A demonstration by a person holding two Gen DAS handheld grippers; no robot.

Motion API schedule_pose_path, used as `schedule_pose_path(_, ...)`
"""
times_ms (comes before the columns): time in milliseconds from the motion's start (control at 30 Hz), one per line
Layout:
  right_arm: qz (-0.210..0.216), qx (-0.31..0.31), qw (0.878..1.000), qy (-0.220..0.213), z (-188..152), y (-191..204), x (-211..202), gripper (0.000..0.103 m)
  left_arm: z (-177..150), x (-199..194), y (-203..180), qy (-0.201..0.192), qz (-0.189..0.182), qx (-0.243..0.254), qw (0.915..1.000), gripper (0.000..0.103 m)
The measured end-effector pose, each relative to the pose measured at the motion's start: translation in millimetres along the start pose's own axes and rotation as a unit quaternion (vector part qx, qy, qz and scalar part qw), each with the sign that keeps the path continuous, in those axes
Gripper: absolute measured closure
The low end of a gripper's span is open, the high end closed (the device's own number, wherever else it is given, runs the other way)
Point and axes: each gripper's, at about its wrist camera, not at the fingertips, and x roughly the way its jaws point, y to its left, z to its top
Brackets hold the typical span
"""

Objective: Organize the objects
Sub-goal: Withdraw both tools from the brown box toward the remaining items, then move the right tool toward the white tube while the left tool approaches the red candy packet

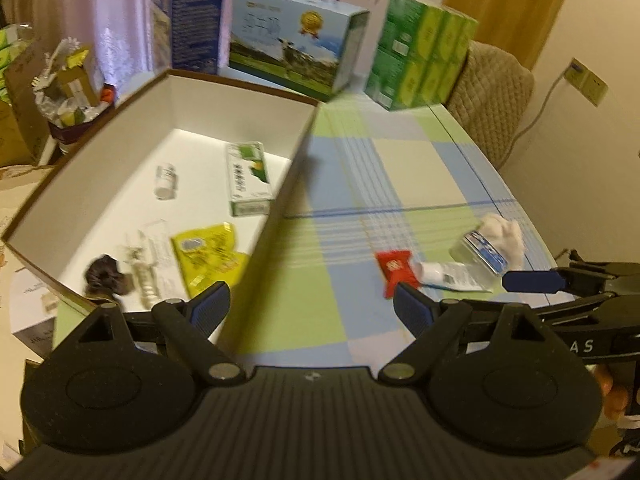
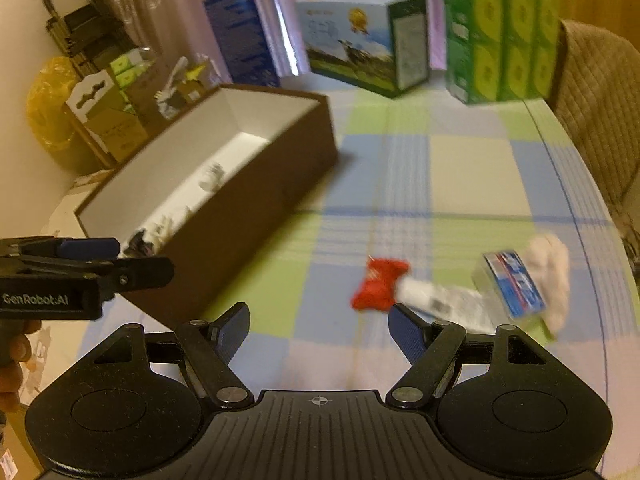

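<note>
Here both claws gape empty above the checked bench [image 1: 400, 168]: left claw [image 1: 310, 306], right claw [image 2: 318, 328]. The box [image 1: 296, 144] holds a yellow packet [image 1: 208, 254] and carton [image 1: 248, 178]; the red pouch [image 2: 378, 290] and tube [image 2: 444, 300] lie outside.

The left wrist view looks forward and down from close above the near table edge, over the brown box [image 1: 280, 184] wall into its white interior. The right wrist view sits just to its right, facing the same way, seeing that box [image 2: 256, 216] from outside. Both share the checked tablecloth [image 1: 400, 168], the red packet [image 1: 394, 266] and the cartons at the far edge.
</note>
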Motion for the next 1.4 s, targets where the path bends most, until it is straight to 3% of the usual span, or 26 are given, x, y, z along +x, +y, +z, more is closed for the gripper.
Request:
schedule_pose_path(200,-0.014,0.046,0.999,0.013,-21,-35,-13,0.029,-5,13,-32,0.016,-0.016,0.021,0.9995,0.017)
schedule_pose_path(533,-0.05,0.105,0.993,-0.008,-35,-86,-43,0.029,-4,39,-87,0.034,-0.043,0.066,0.9963,0.017)
schedule_pose_path(900,-0.086,0.156,0.984,-0.009,-49,-142,-52,0.029,-2,79,-124,0.049,-0.059,0.109,0.9911,0.017)
schedule_pose_path(1100,-0.108,0.188,0.976,0.0,-59,-171,-52,0.029,1,115,-138,0.051,-0.078,0.157,0.9833,0.018)
schedule_pose_path(1400,-0.148,0.251,0.957,0.008,-83,-211,-61,0.029,10,177,-164,0.077,-0.103,0.246,0.9609,0.022)
